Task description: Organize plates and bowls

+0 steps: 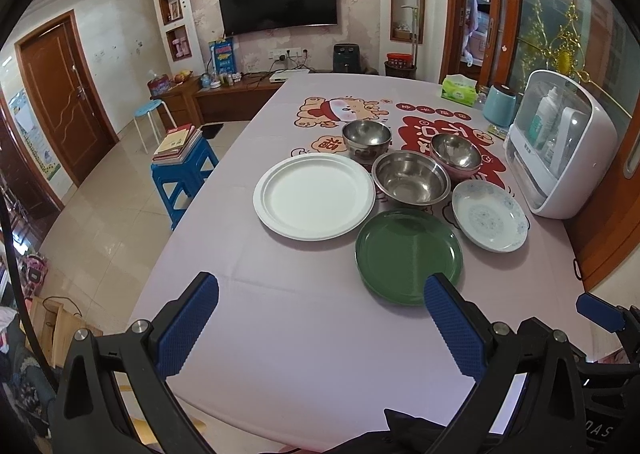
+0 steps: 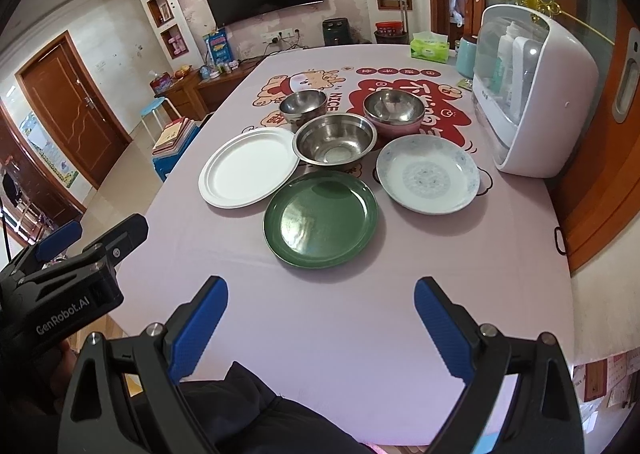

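Both the left tool and right tool hung released, empty, near the green plate; three steel bowls, possibly nested, stood farther off.

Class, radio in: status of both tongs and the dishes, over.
Left tongs open, empty. Right tongs open, empty. Green plate nearest, untouched. Nothing blocking the approach.

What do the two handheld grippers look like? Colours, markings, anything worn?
Both grippers, left gripper and right gripper, have black angular frames, silver bolt heads at the finger pivots and blue dimpled finger pads. The left one's body carries white "GenRobot.AI" lettering. A dark sleeve shows below the right one.
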`<state>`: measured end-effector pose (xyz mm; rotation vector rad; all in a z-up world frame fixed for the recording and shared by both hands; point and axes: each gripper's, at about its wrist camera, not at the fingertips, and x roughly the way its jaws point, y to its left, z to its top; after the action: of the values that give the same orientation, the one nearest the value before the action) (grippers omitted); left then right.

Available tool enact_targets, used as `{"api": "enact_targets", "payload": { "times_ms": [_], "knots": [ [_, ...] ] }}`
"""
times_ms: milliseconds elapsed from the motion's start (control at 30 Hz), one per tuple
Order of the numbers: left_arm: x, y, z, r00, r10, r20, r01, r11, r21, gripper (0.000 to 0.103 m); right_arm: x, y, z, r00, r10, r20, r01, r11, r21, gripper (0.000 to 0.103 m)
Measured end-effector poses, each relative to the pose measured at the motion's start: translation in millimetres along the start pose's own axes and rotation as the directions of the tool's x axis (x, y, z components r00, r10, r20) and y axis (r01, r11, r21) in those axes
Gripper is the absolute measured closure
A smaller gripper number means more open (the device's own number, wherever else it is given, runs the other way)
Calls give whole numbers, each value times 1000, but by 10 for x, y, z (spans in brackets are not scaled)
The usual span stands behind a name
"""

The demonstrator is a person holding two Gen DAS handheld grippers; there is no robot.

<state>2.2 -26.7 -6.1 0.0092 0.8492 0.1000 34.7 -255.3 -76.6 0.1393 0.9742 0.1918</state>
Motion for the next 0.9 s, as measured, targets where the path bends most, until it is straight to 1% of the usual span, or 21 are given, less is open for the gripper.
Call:
{"api": "enact_targets", "payload": {
  "times_ms": [133, 500, 733, 900],
  "knots": [
    [20, -33, -12, 1000, 24, -16, -24, 1000, -11, 1, 29, -43, 12, 1000, 18, -5, -18, 1000, -10, 8],
    [79, 2, 11, 998, 53, -46, -55, 998, -27, 1, 67, -80, 68, 999, 47, 1, -47, 999, -12, 8],
    [196, 66, 99, 998, 28, -50, -28, 1000, -5, 1, 90, -70, 126, 999, 21, 25, -21, 999, 31, 8],
    [331, 212, 163, 997, 4, -78, -4, 1000, 1, 1, 155, 39, 165, 1000, 3, 23, -5, 998, 62, 8]
  ]
}}
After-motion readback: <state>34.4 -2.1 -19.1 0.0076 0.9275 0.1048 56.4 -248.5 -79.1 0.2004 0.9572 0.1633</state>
